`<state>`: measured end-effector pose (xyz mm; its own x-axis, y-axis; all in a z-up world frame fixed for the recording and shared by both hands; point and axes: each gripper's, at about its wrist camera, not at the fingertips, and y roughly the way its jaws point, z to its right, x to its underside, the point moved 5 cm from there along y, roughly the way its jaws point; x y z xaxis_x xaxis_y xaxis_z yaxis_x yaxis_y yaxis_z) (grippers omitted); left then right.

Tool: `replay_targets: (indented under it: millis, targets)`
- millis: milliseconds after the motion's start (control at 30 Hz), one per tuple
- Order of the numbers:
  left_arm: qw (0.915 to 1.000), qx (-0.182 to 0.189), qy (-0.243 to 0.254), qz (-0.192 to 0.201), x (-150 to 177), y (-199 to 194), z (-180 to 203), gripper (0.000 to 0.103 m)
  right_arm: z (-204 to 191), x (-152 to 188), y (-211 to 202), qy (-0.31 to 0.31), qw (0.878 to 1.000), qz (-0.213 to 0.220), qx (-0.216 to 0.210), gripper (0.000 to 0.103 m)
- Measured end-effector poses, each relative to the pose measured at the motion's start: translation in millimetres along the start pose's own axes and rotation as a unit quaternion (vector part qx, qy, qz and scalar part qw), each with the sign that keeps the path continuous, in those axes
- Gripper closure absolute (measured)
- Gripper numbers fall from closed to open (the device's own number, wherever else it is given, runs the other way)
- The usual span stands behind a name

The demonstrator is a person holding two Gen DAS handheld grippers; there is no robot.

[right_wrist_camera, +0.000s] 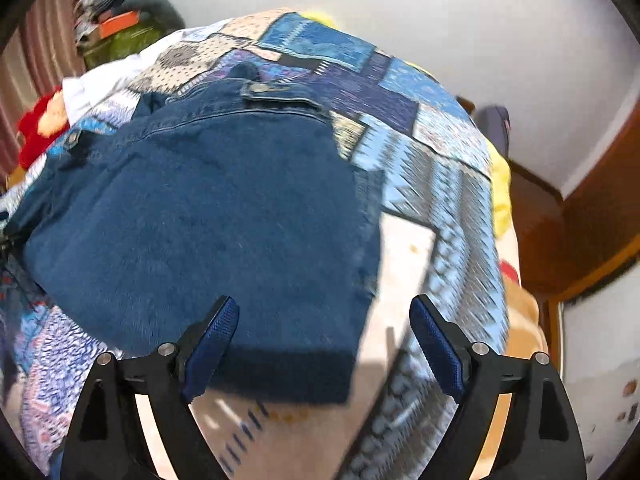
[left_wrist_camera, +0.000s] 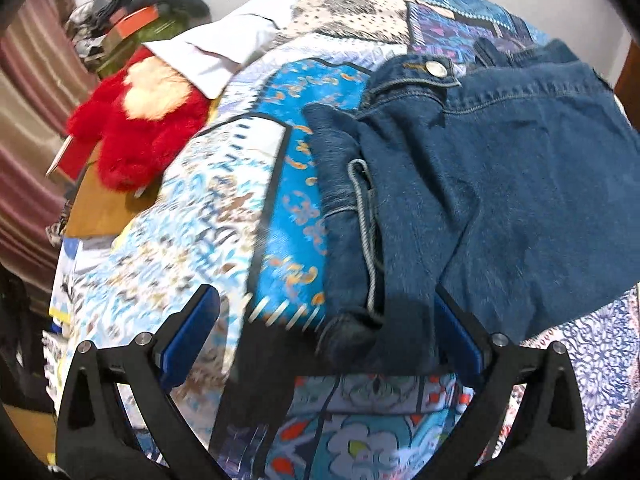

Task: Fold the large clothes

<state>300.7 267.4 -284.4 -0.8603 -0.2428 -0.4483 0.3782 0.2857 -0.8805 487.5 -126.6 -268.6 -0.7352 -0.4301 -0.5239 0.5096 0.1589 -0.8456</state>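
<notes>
The left gripper (left_wrist_camera: 326,332) stands with its blue-padded fingers (left_wrist_camera: 192,336) spread wide and clamped on nothing; the near end of the folded blue jeans (left_wrist_camera: 500,168) lies between and below them, its dark rolled edge and a pale stitched seam running up from the gap, though blur hides whether the right-hand pad touches the denim; the right gripper (right_wrist_camera: 324,346) likewise has its fingers (right_wrist_camera: 212,344) well apart and grips nothing, with the near hem of the jeans (right_wrist_camera: 208,216) lying under the span between the pads, closer to the left one.

The jeans lie folded on a patchwork bedspread (left_wrist_camera: 192,208) of blue, white and orange prints, their waistband and metal button (left_wrist_camera: 434,68) at the far end; the denim looks flat and broad on the side seen from the right wrist, thicker and bunched on the side seen from the left wrist.

Beyond the jeans a white shirt (left_wrist_camera: 216,52) lies on the far left part of the bed; a red plush toy (left_wrist_camera: 136,128) sits just beside it at the bed's edge; behind that is a heap of clothes and boxes (left_wrist_camera: 132,16) against a striped curtain (left_wrist_camera: 32,128); a yellow cloth (right_wrist_camera: 502,188) hangs at the bed's right edge near wooden furniture (right_wrist_camera: 592,216).
</notes>
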Motion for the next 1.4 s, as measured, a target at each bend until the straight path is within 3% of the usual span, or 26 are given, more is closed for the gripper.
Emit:
replay_targets:
  millis: [100, 233, 433, 600, 733, 867, 900, 967, 1067, 1167, 1200, 1233, 1267, 1333, 1400]
  targets:
    - [0.9999, -0.003, -0.009, 0.014, 3.2, -18.3, -3.1, 0.000, 10.7, 4.6, -18.9, 0.022, 1.000, 0.002, -0.011, 0.016]
    - [0.9976, -0.008, -0.034, 0.060, 7.3, -54.9, -11.3, 0.000, 12.2, 2.5, -47.7, 0.035, 0.999, 0.024, -0.020, 0.016]
    - [0.9883, 0.034, -0.108, 0.103, 12.8, -85.0, -22.6, 0.000, -10.8, -12.0, -87.0, 0.034, 0.995, 0.077, -0.044, 0.006]
    - [0.9786, 0.106, -0.164, 0.065, 26.7, -61.5, -14.0, 0.000, -46.1, -23.6, -97.9, 0.020, 0.991, 0.103, -0.077, 0.000]
    - [0.9671, 0.160, -0.197, 0.012, 38.9, -25.5, 6.1, 0.000, -77.5, -28.6, -80.5, 0.011, 0.990, 0.089, -0.113, 0.000]
    - [0.9417, 0.230, -0.245, -0.022, 45.8, 2.6, 21.7, 0.000, -100.5, -29.6, -43.8, 0.000, 0.991, 0.049, -0.121, 0.000]
    - [0.9312, 0.252, -0.261, -0.028, 44.9, 11.1, 25.3, 0.000, -104.4, -29.5, -34.0, -0.002, 0.992, 0.039, -0.120, 0.000]
    - [0.9180, 0.280, -0.279, -0.033, 40.8, 22.7, 30.4, 0.001, -110.5, -28.4, -14.5, -0.005, 0.993, 0.019, -0.120, 0.000]
    - [0.8999, 0.305, -0.310, -0.028, 32.5, 39.9, 32.7, 0.005, -114.2, -25.3, 10.8, -0.004, 0.992, -0.007, -0.126, 0.000]
    - [0.8721, 0.328, -0.362, -0.028, 20.1, 55.8, 33.4, 0.011, -113.8, -23.3, 27.7, 0.002, 0.991, -0.022, -0.134, 0.000]
    - [0.8695, 0.323, -0.373, -0.026, 15.4, 57.7, 35.1, 0.011, -113.7, -23.5, 31.2, 0.003, 0.991, -0.020, -0.132, 0.000]
    - [0.8719, 0.315, -0.374, -0.023, 10.9, 58.7, 37.5, 0.012, -113.8, -24.2, 32.8, 0.001, 0.992, -0.013, -0.129, 0.000]
    - [0.8788, 0.299, -0.371, -0.021, 6.8, 59.6, 39.4, 0.019, -114.4, -24.8, 33.9, -0.001, 0.992, -0.010, -0.128, 0.000]
    - [0.8963, 0.250, -0.366, -0.017, 2.3, 58.6, 38.1, 0.041, -115.2, -26.1, 34.6, -0.005, 0.992, -0.011, -0.127, 0.000]
    - [0.9048, 0.228, -0.360, 0.001, -1.5, 51.7, 33.8, 0.067, -116.9, -27.6, 33.3, -0.012, 0.991, -0.013, -0.129, 0.000]
